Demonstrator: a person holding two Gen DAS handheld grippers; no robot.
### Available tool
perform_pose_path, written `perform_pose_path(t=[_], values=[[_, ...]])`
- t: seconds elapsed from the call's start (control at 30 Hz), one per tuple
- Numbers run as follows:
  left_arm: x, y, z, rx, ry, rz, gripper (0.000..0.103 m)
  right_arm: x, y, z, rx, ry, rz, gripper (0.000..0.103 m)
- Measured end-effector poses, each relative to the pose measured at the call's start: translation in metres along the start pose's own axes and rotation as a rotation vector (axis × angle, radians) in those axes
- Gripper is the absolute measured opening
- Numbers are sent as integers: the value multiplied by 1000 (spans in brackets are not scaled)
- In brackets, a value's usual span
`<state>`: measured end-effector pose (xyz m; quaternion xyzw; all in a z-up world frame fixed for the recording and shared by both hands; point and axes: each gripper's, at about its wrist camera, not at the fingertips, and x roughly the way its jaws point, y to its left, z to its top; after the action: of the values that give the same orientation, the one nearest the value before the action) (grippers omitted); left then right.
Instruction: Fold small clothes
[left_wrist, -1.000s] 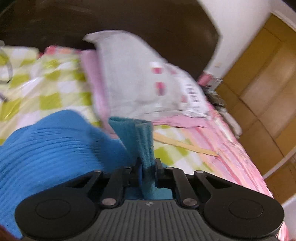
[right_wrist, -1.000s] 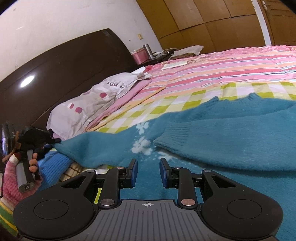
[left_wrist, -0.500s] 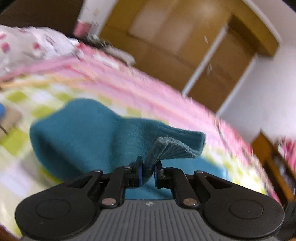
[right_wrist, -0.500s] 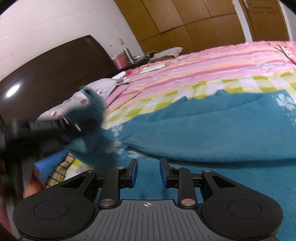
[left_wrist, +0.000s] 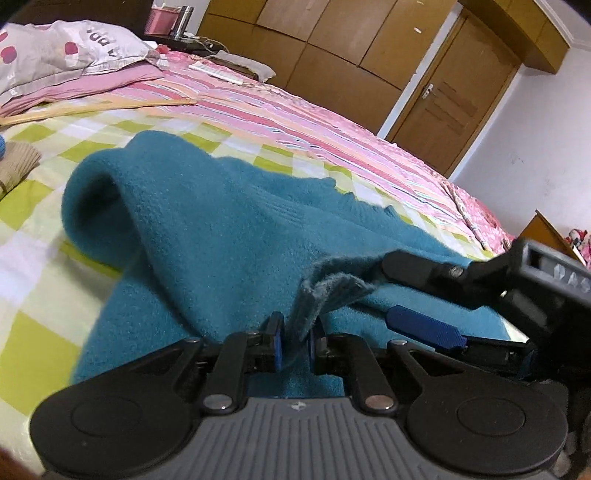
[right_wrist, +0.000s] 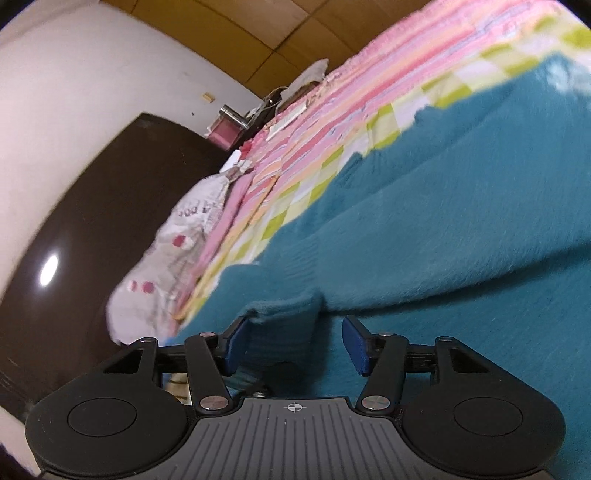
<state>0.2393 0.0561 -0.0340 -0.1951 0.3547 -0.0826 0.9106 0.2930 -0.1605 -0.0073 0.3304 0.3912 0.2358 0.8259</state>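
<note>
Clamping the teal sweater cuff, left tongs have crossed rightward; right tongs just spread apart.

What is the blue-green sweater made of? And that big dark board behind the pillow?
The sweater looks like soft fuzzy knit, maybe wool or fleece: its surface is fluffy and the cuff is ribbed. The headboard looks like dark polished wood or a glossy laminate, since a light spot shines on it; the blur leaves that open.
</note>
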Motion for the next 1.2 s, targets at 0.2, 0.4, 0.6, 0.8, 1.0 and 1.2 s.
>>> perform_pose_path(t=[0.2,0.4,0.6,0.8,1.0,1.2], values=[[-1,-4,-3,50,-6,-2,18,-8,3,-7,31,1,37,62],[-3,-7,-4,92,-13,-5,18,25,20,1,20,66,12,57],[-4,-10,-5,123,-19,-26,25,39,26,9,-63,105,-86,10],[-21,-17,1,134,-57,-89,40,11,42,28,-264,45,-196,6],[-33,-20,8,134,-106,-105,43,-22,47,67,-349,-80,-287,6],[-30,-19,10,156,-124,-57,44,-40,29,101,-360,-149,-393,6]])
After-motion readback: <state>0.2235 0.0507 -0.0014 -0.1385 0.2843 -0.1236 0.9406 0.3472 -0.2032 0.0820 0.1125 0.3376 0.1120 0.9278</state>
